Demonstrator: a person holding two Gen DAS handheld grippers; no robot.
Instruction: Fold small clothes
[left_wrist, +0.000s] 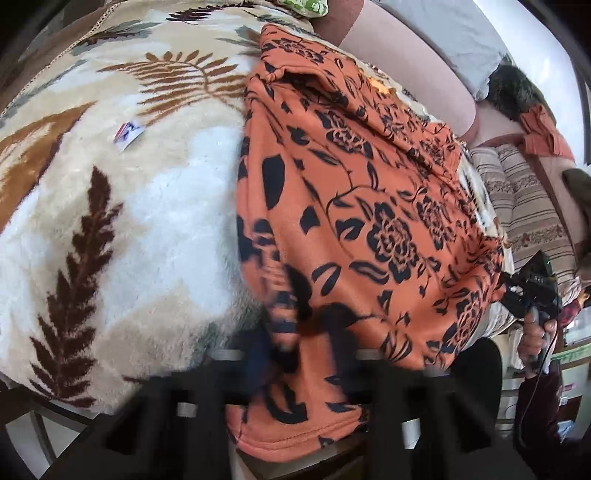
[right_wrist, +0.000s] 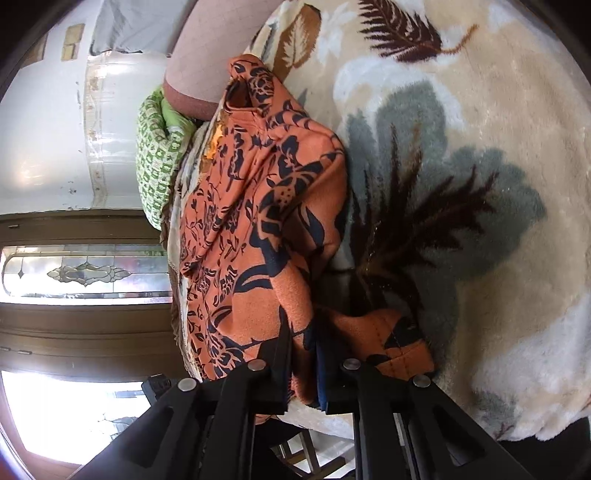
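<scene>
My left claw (left_wrist: 310, 354) pinches the near hem of the orange black-flowered garment (left_wrist: 369, 206), which stretches away ahead of it over the leaf-patterned plush blanket (left_wrist: 155, 206). My right claw (right_wrist: 303, 354) is pressed together on another fold of the same cloth, the blanket lying to its right.

No legible text; small tag (left_wrist: 128, 136) on blanket (left_wrist: 129, 221) (print unreadable).

Left gripper (left_wrist: 295, 332) fingertips are motion-blurred and partly covered by the orange floral garment (left_wrist: 369, 221); the garment's lower hem is hidden behind the gripper body.
</scene>
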